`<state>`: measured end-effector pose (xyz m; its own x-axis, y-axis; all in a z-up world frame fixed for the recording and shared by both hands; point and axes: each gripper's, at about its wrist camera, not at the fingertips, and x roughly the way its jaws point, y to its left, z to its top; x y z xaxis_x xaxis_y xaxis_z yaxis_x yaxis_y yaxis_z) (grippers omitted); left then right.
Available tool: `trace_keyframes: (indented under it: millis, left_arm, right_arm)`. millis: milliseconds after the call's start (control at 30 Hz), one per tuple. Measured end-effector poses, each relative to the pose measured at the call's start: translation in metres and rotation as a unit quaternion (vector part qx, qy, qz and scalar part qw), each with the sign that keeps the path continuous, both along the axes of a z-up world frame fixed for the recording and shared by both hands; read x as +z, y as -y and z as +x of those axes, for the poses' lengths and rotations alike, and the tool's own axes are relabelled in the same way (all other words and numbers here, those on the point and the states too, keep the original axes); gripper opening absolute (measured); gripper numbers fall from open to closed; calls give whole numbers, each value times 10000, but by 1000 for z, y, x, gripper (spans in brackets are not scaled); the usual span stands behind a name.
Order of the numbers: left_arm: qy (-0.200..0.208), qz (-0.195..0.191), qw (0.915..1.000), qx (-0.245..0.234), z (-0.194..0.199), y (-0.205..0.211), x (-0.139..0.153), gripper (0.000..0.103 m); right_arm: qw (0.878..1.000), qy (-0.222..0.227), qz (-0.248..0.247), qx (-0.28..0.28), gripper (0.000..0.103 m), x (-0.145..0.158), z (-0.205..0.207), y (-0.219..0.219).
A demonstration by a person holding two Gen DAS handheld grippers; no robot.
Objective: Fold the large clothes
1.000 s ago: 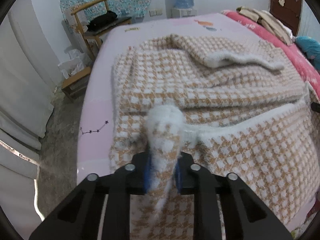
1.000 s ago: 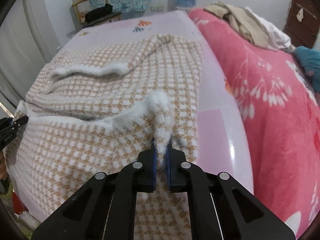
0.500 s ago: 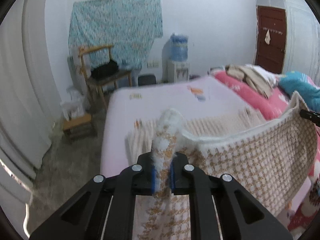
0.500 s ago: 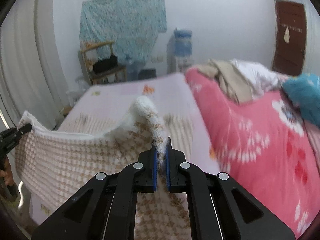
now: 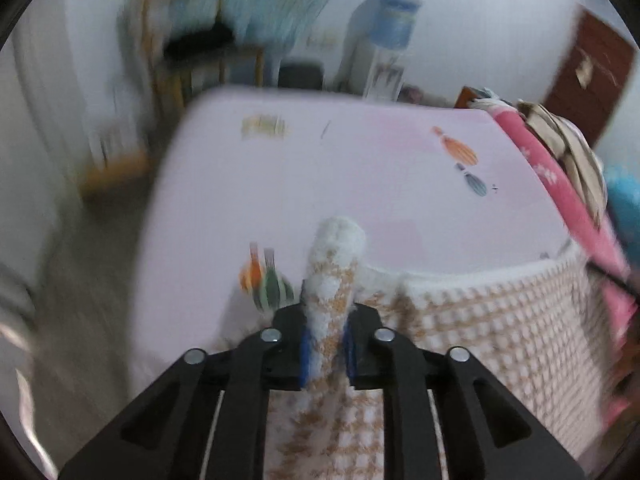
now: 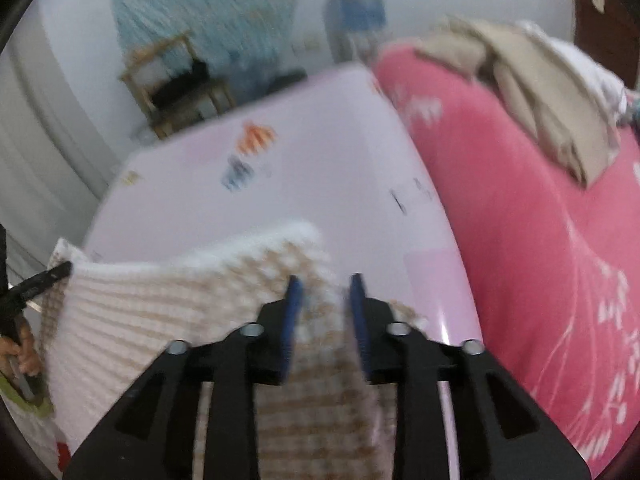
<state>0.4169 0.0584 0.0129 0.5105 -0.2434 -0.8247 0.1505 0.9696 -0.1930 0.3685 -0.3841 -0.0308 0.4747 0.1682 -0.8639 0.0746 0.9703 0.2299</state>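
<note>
The garment is a large fuzzy tan-and-white checked knit [image 5: 492, 320]. It is lifted off the pale pink bed [image 5: 360, 168] at the near edge and hangs as a sheet. My left gripper [image 5: 326, 344] is shut on a bunched corner of it that sticks up between the pads. My right gripper [image 6: 325, 312] has its jaws apart; the knit [image 6: 180, 292] lies loose between and under them. The left gripper's tip [image 6: 48, 278] shows at the far left of the right wrist view, holding the other corner. Both views are blurred.
A pink floral quilt [image 6: 540, 240] with a heap of beige and white clothes [image 6: 532, 80] covers the bed's right side. A wooden chair [image 6: 176, 80], a water dispenser [image 5: 384, 52] and a brown door [image 5: 588, 76] stand at the far wall.
The knit has been lifted off the bed and swung forward toward the bed's far end. My right gripper, shut on the corner half a second ago, has opened.
</note>
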Motion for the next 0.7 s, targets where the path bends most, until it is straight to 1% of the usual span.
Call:
trace_keyframes:
  millis: [33,67,133,200,233,267,300,333,367,400,433,467,500,533,567,600,633,667,700]
  left_arm:
    - [11,-223,9997,98,1,-9,0,20]
    - [71,-334,9993,155,-2,-14,2,21]
    - [323,-491,9978,298,-10,-25,16,22]
    - [583,-642,9958,291,-15,-27,30,22]
    - [626,-730,9952,194,-13,-21,34,22]
    - [582,-785,9952,95,-10,-16,33,22]
    - [454,-881,9951,-63,-6,-7,31,22]
    - [170,-1047,9938,-326,0,5,22,23]
    - [-55,-1107,9928,-461,10,16,14,23]
    - [-252,-1085,9928,-440,16,23,0,23]
    - [-319,-1087,9928,-391,20,22,-7,23]
    - [-378,-1199,9917,-283,25,18,-17,24]
    - [-399,-1343,9901,-82,31,9,-22,24]
    - [-456,-1540,9865,316,34,-9,-26,23]
    - [-521,-1766,9813,554,34,-23,-27,23]
    - [-595,-1994,9751,760,33,-36,-29,23]
    - [-651,-2128,9703,944,31,-48,-29,23]
    - [-646,-2032,9701,1160,22,-60,-25,23]
    - [-517,-1904,9729,1209,13,-66,-15,23]
  right_arm:
    - [9999,65,31,-83,48,2,-4,4]
    - [9997,162,62,-164,51,8,-8,8]
    - [9983,470,89,-319,52,26,-15,15]
    - [9973,679,171,-236,53,39,-15,12]
    - [9972,705,232,-124,53,42,-12,7]
    - [9971,687,321,52,53,42,-9,-3]
    - [9968,620,433,251,53,37,-2,-13]
    - [9958,450,595,531,51,28,7,-26]
    - [9949,292,696,673,48,19,13,-35]
    - [9946,101,774,684,46,7,19,-39]
    - [9949,-10,804,608,42,-1,24,-37]
    - [9951,-128,874,447,38,-9,29,-30]
    - [9959,-158,851,251,25,-12,29,-22]
    - [9967,-179,789,15,24,-13,29,-10]
    - [9964,-180,779,-270,26,-11,26,3]
    - [9956,-178,673,-624,37,-5,19,18]
    - [9953,-148,605,-747,40,0,12,23]
    - [9951,-53,483,-860,40,10,1,31]
    - [9951,49,394,-905,40,19,-6,37]
